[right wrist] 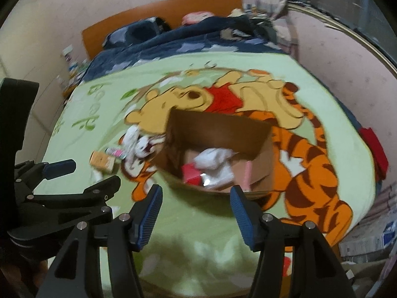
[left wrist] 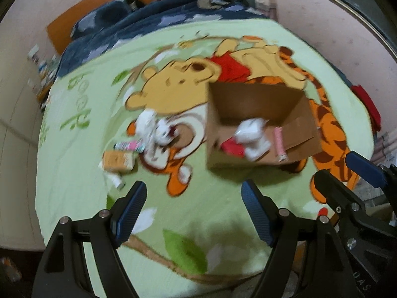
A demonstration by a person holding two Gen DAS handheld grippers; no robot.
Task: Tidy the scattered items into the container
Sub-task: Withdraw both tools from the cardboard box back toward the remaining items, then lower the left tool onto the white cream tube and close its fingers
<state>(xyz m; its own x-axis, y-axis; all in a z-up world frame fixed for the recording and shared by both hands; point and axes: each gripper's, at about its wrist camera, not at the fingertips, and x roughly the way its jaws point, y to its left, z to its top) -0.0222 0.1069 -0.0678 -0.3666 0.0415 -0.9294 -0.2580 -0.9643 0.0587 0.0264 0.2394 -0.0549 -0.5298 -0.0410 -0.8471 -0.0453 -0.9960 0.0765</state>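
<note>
An open cardboard box [left wrist: 215, 126] [right wrist: 218, 129] stands on the bed. Inside it lie white soft items [left wrist: 250, 134], a red thing [left wrist: 232, 147] and a pink tube [left wrist: 279, 144]. Left of the box are scattered a white plush [left wrist: 153, 129], a pink patterned packet [left wrist: 129, 146], an orange carton [left wrist: 117, 160] and a white tube [left wrist: 115, 180]. My left gripper [left wrist: 193, 188] hovers open over the blanket, near the box's front left, with nothing between its fingers. My right gripper [right wrist: 196, 190] is open and empty just before the box's near rim.
The bed carries a green cartoon blanket [left wrist: 82, 173], with a dark blue quilt [left wrist: 139, 27] and an orange headboard [right wrist: 161, 12] at the far end. A red cloth [right wrist: 374, 149] hangs at the right edge. Cartons [right wrist: 364, 241] sit on the floor at the right.
</note>
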